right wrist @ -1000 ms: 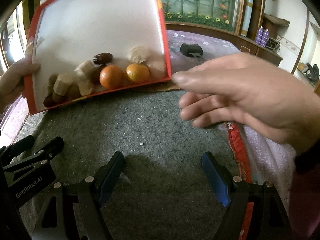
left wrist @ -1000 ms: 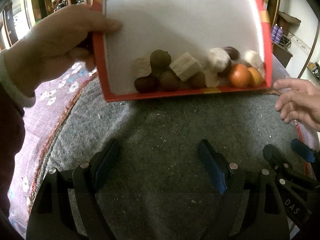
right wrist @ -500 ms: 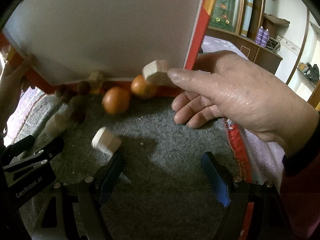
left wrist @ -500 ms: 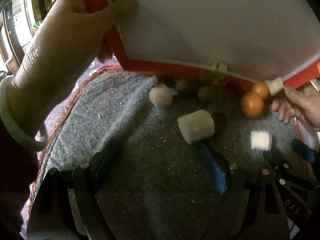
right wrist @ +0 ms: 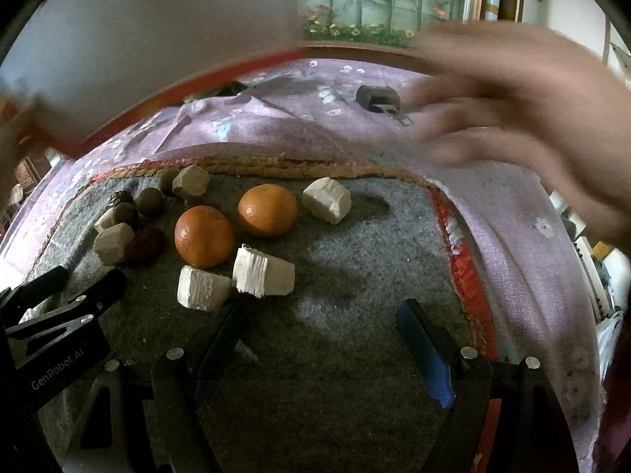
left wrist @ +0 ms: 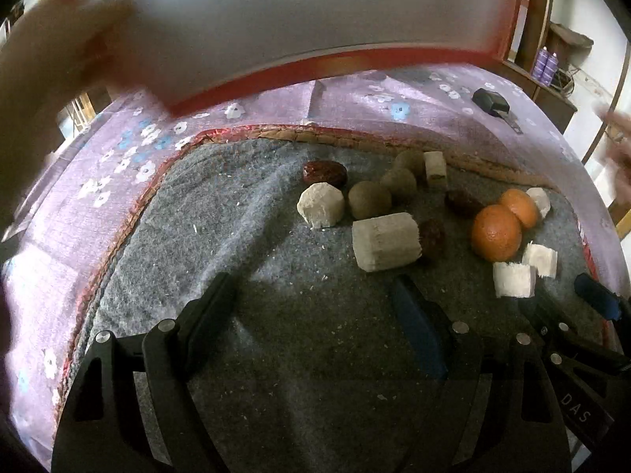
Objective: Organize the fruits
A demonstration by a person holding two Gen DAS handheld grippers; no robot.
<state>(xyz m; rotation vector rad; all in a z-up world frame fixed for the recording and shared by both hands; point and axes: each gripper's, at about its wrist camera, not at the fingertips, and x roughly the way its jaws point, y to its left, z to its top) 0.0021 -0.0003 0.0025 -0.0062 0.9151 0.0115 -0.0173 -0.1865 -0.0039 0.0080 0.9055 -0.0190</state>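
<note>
The left gripper [left wrist: 311, 307] is resting low over the grey felt mat [left wrist: 221, 244] with its two fingers wide apart and nothing between them. Just ahead of its blue finger, a large pale cut cylinder chunk [left wrist: 385, 241] is lying on the mat, touching a dark red wrinkled date [left wrist: 432, 236] on its right. Further ahead, a smaller pale chunk [left wrist: 321, 205], three round brown-green fruits [left wrist: 370, 199] and a second red date [left wrist: 324, 172] are sitting close together. The right gripper [right wrist: 319, 329] is also standing open and empty, beside the left one. Just in front of its left finger two white fibrous chunks [right wrist: 263, 272] are lying side by side, and behind them two round orange tangerines [right wrist: 205, 236] are sitting near each other. Above the fruits a blurred white tray with red rim [left wrist: 315, 67] is hanging in the air, held by a blurred bare hand [left wrist: 51, 75]. Another blurred bare hand [right wrist: 524, 118] is showing ahead and to the right of the right gripper, over the purple flowered cloth [right wrist: 299, 118].
</note>
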